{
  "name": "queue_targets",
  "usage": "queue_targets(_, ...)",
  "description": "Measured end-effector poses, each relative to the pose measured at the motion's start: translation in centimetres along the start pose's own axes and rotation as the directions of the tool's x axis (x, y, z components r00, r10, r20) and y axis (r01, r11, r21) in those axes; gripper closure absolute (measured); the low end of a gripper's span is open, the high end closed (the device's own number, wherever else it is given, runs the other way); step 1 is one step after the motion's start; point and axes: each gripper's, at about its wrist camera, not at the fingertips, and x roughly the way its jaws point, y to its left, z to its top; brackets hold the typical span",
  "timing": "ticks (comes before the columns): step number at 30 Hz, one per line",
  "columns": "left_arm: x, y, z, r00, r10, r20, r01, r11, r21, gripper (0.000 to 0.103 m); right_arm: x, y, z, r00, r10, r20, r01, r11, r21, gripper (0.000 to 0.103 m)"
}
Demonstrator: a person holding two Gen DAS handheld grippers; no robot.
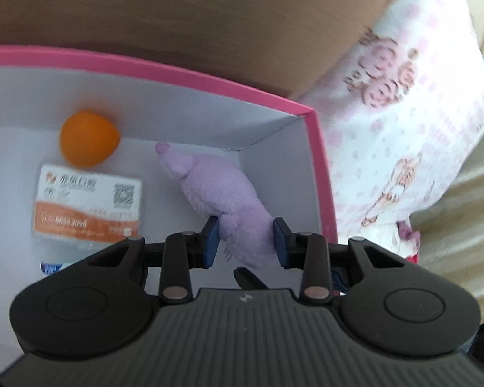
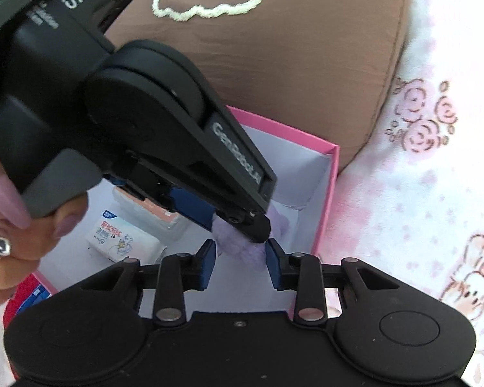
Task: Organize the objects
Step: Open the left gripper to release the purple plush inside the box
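Bedding everywhere: a brown cushion (image 2: 274, 64) and a pink flowery sheet (image 1: 403, 129) sit behind the pink box (image 1: 319, 167), so this looks like a bed. Left tool (image 1: 247, 242) has its pads on both sides of the purple plush toy (image 1: 222, 193), low inside the box, probably setting it down in the free corner ahead. Off to its left lie an orange ball (image 1: 88, 138) and an orange-and-white pack (image 1: 87, 203). Right tool (image 2: 240, 258) hangs just outside, jaws partly apart, gripping nothing, likely waiting its turn.
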Motion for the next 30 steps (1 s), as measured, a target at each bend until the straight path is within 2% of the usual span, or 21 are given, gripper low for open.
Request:
queue_targets(2, 0.2, 0.0, 0.2, 1.0, 0.007, -0.014, -0.007, 1.0, 0.023, 0.069, 0.1, -0.1, 0.1, 1.0, 0.0, 0.006, 0.0, 1.0, 0.002, 0.069)
queue_targets(5, 0.3, 0.5, 0.2, 0.999, 0.043, -0.028, -0.043, 0.999, 0.006, 0.068, 0.8, 0.1, 0.3, 1.0, 0.021, -0.001, -0.021, 1.0, 0.011, 0.077)
queue_targets(7, -0.5, 0.6, -0.2, 0.998, 0.059, -0.005, -0.059, 0.998, 0.029, 0.068, 1.3, 0.6, 0.4, 1.0, 0.009, 0.006, -0.009, 1.0, -0.004, 0.08)
queue_targets(11, -2.4, 0.2, -0.7, 0.996, 0.079, 0.029, -0.081, 0.994, 0.071, 0.069, 1.8, 0.4, 0.6, 1.0, 0.002, 0.018, -0.002, 1.0, 0.02, 0.081)
queue_targets(13, -3.5, 0.1, -0.9, 0.993, 0.115, 0.04, -0.119, 0.987, 0.105, 0.068, 1.5, -0.2, 0.6, 1.0, 0.008, 0.026, -0.009, 0.999, 0.051, 0.081)
queue_targets(17, -5.6, 0.1, -2.0, 0.982, 0.18, 0.056, -0.187, 0.969, 0.162, 0.065, -0.2, -1.7, 0.6, 0.997, 0.064, 0.041, -0.069, 0.987, 0.145, 0.08)
queue_targets(20, -7.8, 0.4, -3.1, 0.98, 0.188, 0.06, -0.196, 0.965, 0.176, 0.063, -1.5, -1.2, 0.7, 0.995, 0.093, 0.047, -0.1, 0.979, 0.176, 0.08)
queue_targets(26, -11.5, 1.1, -5.1, 0.977, 0.206, 0.06, -0.213, 0.964, 0.157, 0.062, -6.8, 1.7, -2.0, 0.993, 0.104, 0.059, -0.112, 0.98, 0.162, 0.078)
queue_targets(30, -12.9, 1.1, -5.9, 0.974, 0.215, 0.071, -0.223, 0.965, 0.141, 0.061, -9.0, 2.0, -2.1, 0.99, 0.124, 0.068, -0.133, 0.98, 0.147, 0.075)
